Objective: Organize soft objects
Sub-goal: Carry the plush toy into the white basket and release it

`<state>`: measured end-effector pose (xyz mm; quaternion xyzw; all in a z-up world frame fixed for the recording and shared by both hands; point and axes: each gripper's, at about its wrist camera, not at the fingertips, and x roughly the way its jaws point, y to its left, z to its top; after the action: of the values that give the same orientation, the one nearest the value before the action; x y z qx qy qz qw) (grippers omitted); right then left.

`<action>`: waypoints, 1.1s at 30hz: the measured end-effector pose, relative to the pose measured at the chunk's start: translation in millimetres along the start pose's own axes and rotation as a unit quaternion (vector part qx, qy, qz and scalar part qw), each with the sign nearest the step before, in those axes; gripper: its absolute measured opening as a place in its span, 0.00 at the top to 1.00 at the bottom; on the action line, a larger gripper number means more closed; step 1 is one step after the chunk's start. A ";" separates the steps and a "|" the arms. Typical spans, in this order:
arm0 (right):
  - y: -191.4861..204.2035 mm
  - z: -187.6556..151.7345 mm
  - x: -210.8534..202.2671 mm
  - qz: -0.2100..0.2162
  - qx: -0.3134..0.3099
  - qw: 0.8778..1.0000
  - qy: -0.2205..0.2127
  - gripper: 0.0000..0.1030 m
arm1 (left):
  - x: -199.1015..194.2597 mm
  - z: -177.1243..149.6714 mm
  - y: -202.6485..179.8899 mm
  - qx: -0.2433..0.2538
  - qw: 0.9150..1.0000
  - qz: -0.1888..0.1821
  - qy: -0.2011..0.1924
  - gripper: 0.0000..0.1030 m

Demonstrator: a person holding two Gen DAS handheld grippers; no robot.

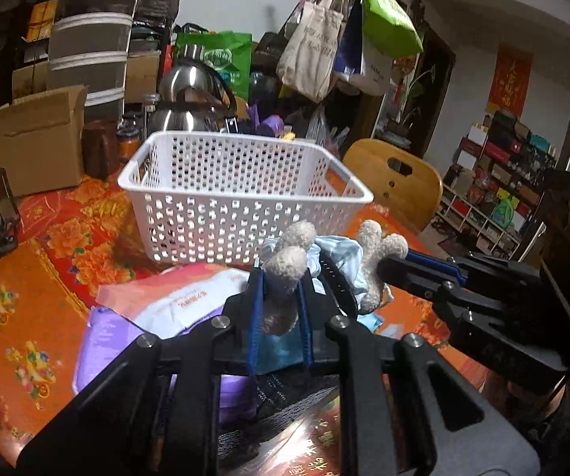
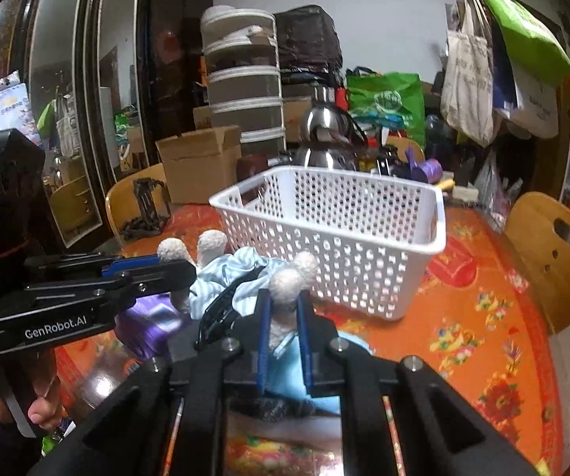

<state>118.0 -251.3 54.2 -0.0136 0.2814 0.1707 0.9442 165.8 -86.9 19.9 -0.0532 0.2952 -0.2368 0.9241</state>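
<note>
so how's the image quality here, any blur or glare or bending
Left wrist view: basket sharp, packets under the gripper smeared, kettle showing highlights, dark fisheye corners. Right wrist view: basket rim bowed, cabinet glass reflecting the room, tablecloth near the bottom edge blurred.

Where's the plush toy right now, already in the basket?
Not yet: the plush toy hangs in front of the white basket, held between the left gripper and right gripper, above the orange tablecloth.
</note>
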 end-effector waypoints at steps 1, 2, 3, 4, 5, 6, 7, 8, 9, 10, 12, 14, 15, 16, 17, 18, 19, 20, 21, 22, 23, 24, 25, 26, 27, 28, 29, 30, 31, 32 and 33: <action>1.0 5.1 -3.0 0.001 -0.003 1.000 -0.003 0.89 | -3.8 4.4 -0.7 -0.002 1.000 -0.003 -0.002 0.86; 2.3 11.6 -6.6 0.001 -0.008 1.000 -0.008 0.89 | -7.8 11.0 -1.6 -0.002 1.000 -0.006 -0.006 0.86; 4.4 19.7 -10.7 -0.001 -0.014 1.000 -0.014 0.89 | -12.9 19.4 -2.1 -0.002 1.000 -0.008 -0.012 0.86; 5.9 27.7 -14.5 -0.002 -0.020 1.000 -0.020 0.89 | -16.1 27.2 -2.8 -0.003 1.000 -0.010 -0.015 0.86; 6.6 36.3 -18.4 -0.002 -0.025 0.999 -0.027 0.89 | -19.0 37.6 -3.5 -0.002 1.000 -0.012 -0.019 0.86; 7.7 47.1 -20.9 -0.005 -0.032 0.999 -0.032 0.89 | -21.2 48.8 -4.0 -0.001 1.000 -0.014 -0.024 0.86; 7.8 58.5 -22.5 -0.010 -0.039 0.998 -0.037 0.89 | -21.9 60.1 -5.1 -0.001 1.000 -0.014 -0.027 0.86; 8.0 67.8 -21.9 -0.017 -0.045 0.998 -0.040 0.89 | -19.9 71.1 -5.0 -0.002 1.000 -0.015 -0.026 0.86; 6.9 76.6 -19.9 -0.024 -0.050 0.998 -0.041 0.89 | -16.7 81.8 -5.0 -0.005 1.000 -0.016 -0.025 0.86; 4.7 85.0 -16.8 -0.028 -0.052 0.997 -0.039 0.89 | -11.6 94.5 -3.1 -0.009 1.000 -0.015 -0.024 0.86; -5.3 102.1 -5.5 -0.032 -0.048 0.998 -0.031 0.89 | 1.4 117.7 -0.3 -0.018 1.000 -0.014 -0.013 0.86; -18.5 116.4 7.6 -0.032 -0.041 0.998 -0.024 0.89 | 16.8 135.6 2.9 -0.029 1.000 -0.012 -0.004 0.86; -25.9 122.0 15.0 -0.036 -0.040 0.998 -0.022 0.89 | 27.6 145.1 3.5 -0.029 1.000 -0.007 0.005 0.86; -33.0 127.0 22.9 -0.047 -0.042 0.998 -0.023 0.89 | 38.8 152.0 4.4 -0.035 0.999 -0.005 0.011 0.86; -40.8 130.3 30.5 -0.059 -0.040 0.997 -0.023 0.89 | 52.0 157.8 2.6 -0.036 0.999 0.000 0.019 0.86; -47.4 132.4 38.4 -0.061 -0.034 0.997 -0.016 0.89 | 64.8 164.9 0.7 -0.035 0.999 0.008 0.027 0.86; -54.5 133.5 47.9 -0.059 -0.029 0.998 -0.007 0.89 | 77.4 168.6 -0.7 -0.034 0.999 0.016 0.034 0.86; -63.0 134.1 58.6 -0.063 -0.024 0.998 -0.002 0.89 | 92.0 171.3 -2.1 -0.036 0.998 0.021 0.044 0.86; -68.1 133.4 64.2 -0.065 -0.024 0.998 -0.001 0.89 | 106.8 175.0 -2.6 -0.041 0.997 0.025 0.056 0.86; -73.6 131.8 73.6 -0.068 -0.027 0.997 0.007 0.89 | 120.1 176.2 -3.1 -0.046 0.997 0.028 0.063 0.86; -79.8 129.5 82.8 -0.075 -0.025 0.997 0.016 0.89 | 132.2 177.2 -4.1 -0.047 0.996 0.031 0.072 0.86; -84.8 127.7 88.3 -0.072 -0.018 0.997 0.022 0.89 | 144.7 177.7 -3.6 -0.054 0.995 0.033 0.083 0.86; -89.3 125.2 91.9 -0.068 -0.011 0.997 0.026 0.89 | 152.0 175.2 -2.9 -0.057 0.994 0.034 0.089 0.86; -94.8 122.1 95.9 -0.065 -0.006 0.997 0.027 0.89 | 158.9 173.8 -2.9 -0.058 0.993 0.036 0.093 0.86; -97.3 119.1 97.0 -0.064 -0.007 0.998 0.026 0.89 | 164.1 170.9 -2.7 -0.056 0.993 0.037 0.096 0.85; -99.2 116.9 98.7 -0.062 -0.008 0.998 0.026 0.89 | 168.1 167.1 -1.3 -0.057 0.993 0.039 0.096 0.85; -103.8 114.5 103.5 -0.062 -0.005 0.998 0.031 0.89 | 170.8 165.3 0.1 -0.057 0.993 0.043 0.094 0.84; -106.8 112.7 106.0 -0.063 0.001 0.997 0.034 0.89 | 174.3 165.5 -0.1 -0.055 0.993 0.052 0.096 0.78; -108.7 110.2 107.0 -0.065 0.007 0.997 0.035 0.88 | 176.8 163.4 0.2 -0.049 0.992 0.059 0.101 0.74; -111.6 106.5 107.5 -0.068 0.011 0.997 0.039 0.87 | 176.4 159.9 1.4 -0.044 0.992 0.066 0.102 0.60; -113.1 104.2 107.8 -0.068 0.012 0.997 0.043 0.80 | 176.3 158.6 1.5 -0.038 0.992 0.073 0.098 0.40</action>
<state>294.6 -311.1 76.1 -0.0289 0.3226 0.1017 0.9406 382.7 -174.9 57.8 -0.0429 0.3959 -0.1613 0.9030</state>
